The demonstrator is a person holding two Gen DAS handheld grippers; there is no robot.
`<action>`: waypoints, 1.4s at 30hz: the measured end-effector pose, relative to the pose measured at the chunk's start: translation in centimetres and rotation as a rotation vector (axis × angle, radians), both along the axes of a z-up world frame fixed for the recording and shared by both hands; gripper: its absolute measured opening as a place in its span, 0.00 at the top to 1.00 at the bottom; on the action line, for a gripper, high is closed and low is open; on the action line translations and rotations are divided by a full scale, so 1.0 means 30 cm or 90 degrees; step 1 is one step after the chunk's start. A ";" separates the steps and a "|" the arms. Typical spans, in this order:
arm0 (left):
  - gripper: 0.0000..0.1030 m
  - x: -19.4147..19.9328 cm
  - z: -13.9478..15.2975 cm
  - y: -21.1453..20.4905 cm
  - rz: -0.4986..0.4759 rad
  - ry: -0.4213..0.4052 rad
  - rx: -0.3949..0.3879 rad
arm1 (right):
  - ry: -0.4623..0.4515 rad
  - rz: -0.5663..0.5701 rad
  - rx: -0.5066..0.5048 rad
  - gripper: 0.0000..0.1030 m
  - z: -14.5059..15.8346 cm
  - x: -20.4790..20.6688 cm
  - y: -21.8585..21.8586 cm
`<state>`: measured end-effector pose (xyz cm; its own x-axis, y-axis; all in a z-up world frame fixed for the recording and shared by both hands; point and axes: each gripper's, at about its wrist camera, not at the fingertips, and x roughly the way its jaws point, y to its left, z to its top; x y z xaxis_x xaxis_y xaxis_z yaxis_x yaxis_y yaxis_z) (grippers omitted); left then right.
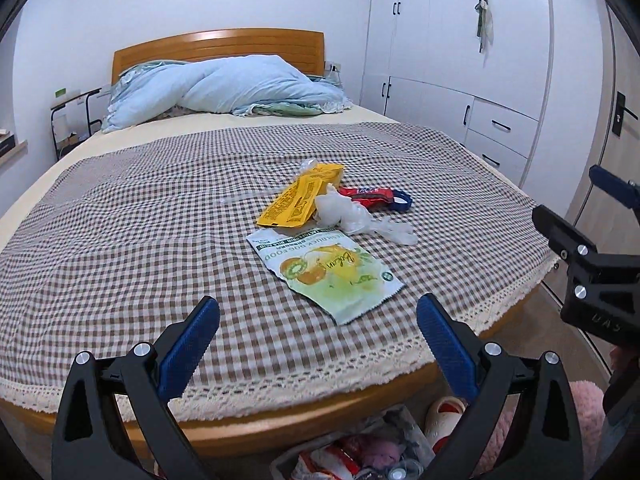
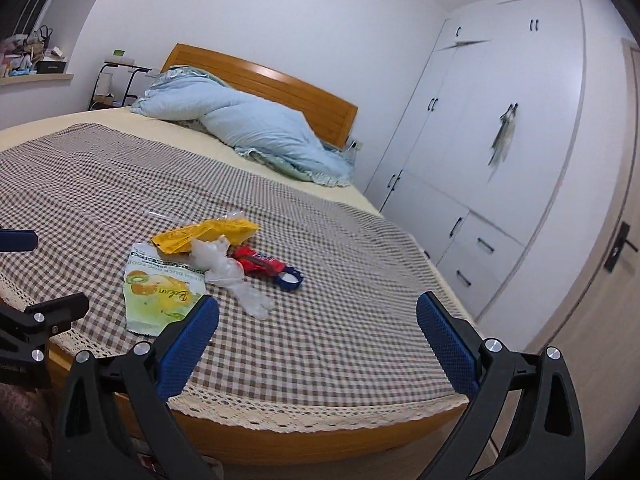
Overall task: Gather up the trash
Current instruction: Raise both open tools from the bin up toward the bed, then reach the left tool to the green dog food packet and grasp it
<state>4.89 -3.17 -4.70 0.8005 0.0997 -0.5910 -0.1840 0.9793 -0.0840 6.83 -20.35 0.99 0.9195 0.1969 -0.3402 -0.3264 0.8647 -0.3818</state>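
White walls and a bank of white wardrobes [image 1: 460,80] close in a bedroom almost filled by a wide bed [image 1: 120,216] with a wooden headboard [image 1: 218,46]. A brown-and-white checked cover [image 1: 100,240] with a lace hem lies flat over the near part of the mattress, and most of it is bare on every side of the trash, so both grippers have open cloth around the litter. The foot edge of the bed runs just below the jaws in both views; a strip of floor separates the bed's right side from the wardrobes.

The trash sits in one loose cluster right of the cover's middle, nearer the foot edge than the pillows. I count five clear pieces: one green-and-yellow dog food pouch [image 1: 324,272] with fruit printed on it, lying flat and nearest the edge; one yellow packet [image 1: 300,200] behind it; one crumpled clear plastic glove [image 1: 352,216] touching both; one red wrapper [image 1: 364,194]; and one blue ring [image 1: 402,202] at the wrapper's end. A scrap of clear film by the yellow packet is too faint to identify.

One rumpled pale blue quilt [image 1: 224,88] is heaped by the headboard. A bin [image 1: 352,456] holding wrappers stands on the floor below the foot edge.

The left gripper [image 1: 318,316] hovers near the foot edge, jaws spread wide and empty. The right gripper [image 2: 318,316] does likewise, beside the pouch's corner.
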 end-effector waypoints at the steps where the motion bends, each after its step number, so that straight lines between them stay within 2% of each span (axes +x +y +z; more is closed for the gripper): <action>1: 0.07 0.011 -0.005 0.008 0.001 0.001 -0.003 | 0.003 -0.001 0.007 0.08 -0.006 0.015 0.000; 6: 0.07 0.056 -0.031 0.046 0.006 0.006 -0.020 | 0.049 0.015 0.044 0.08 -0.034 0.096 -0.008; 12: 0.07 0.125 -0.106 0.110 0.002 0.032 -0.086 | 0.068 0.013 0.071 0.08 -0.113 0.170 -0.005; 16: 0.07 0.185 -0.170 0.180 -0.005 0.041 -0.179 | 0.077 0.010 0.078 0.08 -0.175 0.191 0.013; 23: 0.09 0.275 -0.291 0.321 -0.017 0.071 -0.398 | 0.081 -0.025 0.065 0.08 -0.231 0.216 0.027; 28: 0.09 0.304 -0.302 0.355 -0.056 0.057 -0.488 | 0.103 -0.055 0.098 0.08 -0.237 0.235 0.000; 30: 0.09 0.320 -0.304 0.357 -0.061 0.065 -0.498 | 0.113 -0.055 0.107 0.08 -0.237 0.236 -0.006; 38: 0.22 0.395 -0.331 0.366 -0.074 0.074 -0.550 | 0.113 -0.085 0.108 0.08 -0.248 0.241 -0.013; 40: 0.29 0.413 -0.344 0.376 -0.074 0.070 -0.568 | 0.116 -0.087 0.117 0.08 -0.247 0.241 -0.019; 42: 0.38 0.428 -0.372 0.402 -0.069 0.058 -0.610 | 0.120 -0.087 0.131 0.08 -0.245 0.243 -0.028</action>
<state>17.74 8.88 -15.85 0.7238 -0.5281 -0.4440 -0.1430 0.5148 -0.8453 14.10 -21.19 -6.36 0.8670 0.1582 -0.4726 -0.2502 0.9583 -0.1382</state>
